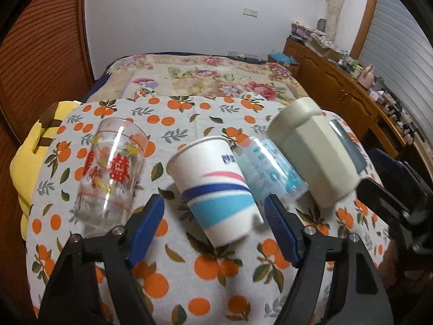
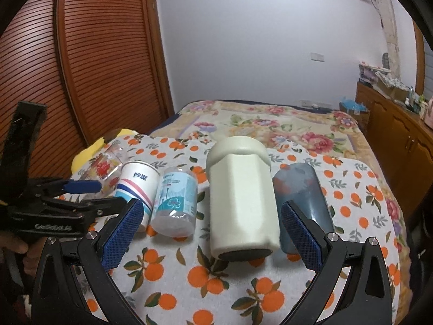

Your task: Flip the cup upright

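- Nearest the left wrist camera, the left gripper (image 1: 215, 212) has its blue pads spread wide, one each side of the paper cup (image 1: 213, 187), and neither pad looks to be touching it. The cup seems to stand mouth-down on the orange-print cloth (image 1: 189, 270), its flat base uppermost.
- Nearest the right wrist camera, the right gripper (image 2: 212, 234) is likewise spread apart, framing the cream flask (image 2: 242, 200) without gripping it.
- All five vessels look inverted, in a tight row: the printed glass (image 1: 111, 170), the paper cup, the clear blue-print cup (image 1: 270, 168), the cream flask and the dark tumbler (image 2: 303, 203). Which one the task means I cannot tell; each gripper fronts a different one.
- Crowding is the main risk — the paper cup and the clear blue-print cup look as if they touch, so a pad closing on that side could nudge the neighbour or wedge between them.
- Paper walls give way easily; a hard squeeze would likely crush the cup and let it slip mid-turn.
- The flask looks heavy and broad. A grip near its base end could let it swing and topple the dark tumbler just beside it.
- The cloth lies over soft bedding, or so it appears — anything set down upright may rock over.
- Both grippers working at once could collide, being close together.
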A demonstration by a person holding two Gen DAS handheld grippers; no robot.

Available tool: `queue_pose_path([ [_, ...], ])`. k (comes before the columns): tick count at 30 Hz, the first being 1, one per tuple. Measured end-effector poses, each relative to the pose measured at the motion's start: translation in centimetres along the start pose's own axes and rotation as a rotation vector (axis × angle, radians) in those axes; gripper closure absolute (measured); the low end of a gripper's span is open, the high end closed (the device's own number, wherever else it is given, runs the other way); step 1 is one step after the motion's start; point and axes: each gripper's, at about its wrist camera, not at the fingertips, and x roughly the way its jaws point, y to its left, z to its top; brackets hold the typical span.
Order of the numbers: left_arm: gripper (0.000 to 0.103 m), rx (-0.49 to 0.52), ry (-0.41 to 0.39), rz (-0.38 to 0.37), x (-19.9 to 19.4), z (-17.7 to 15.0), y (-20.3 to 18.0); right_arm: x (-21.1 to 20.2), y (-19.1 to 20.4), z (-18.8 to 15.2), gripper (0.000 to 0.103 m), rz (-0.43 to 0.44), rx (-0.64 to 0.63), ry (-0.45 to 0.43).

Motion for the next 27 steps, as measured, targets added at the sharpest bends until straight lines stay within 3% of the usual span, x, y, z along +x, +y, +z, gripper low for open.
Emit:
queue_pose_path([
  [14,0.034,-0.013,0.087,0.023,3.0,0.5,-0.6,0.2,-1.0,0.2,0.000,-0.022,0.003,0.008],
  [18,0.040,-0.002,0.093,0.017,3.1,0.1,-0.6,-0.2,-1.0,0.0,0.000,-0.026,0.011,0.004],
  [27,0.045,0.006,0.025,0.021,1.1,-0.6,-0.5,-1.5,-0.6,-0.1,0.000,-0.037,0.013,-0.016],
])
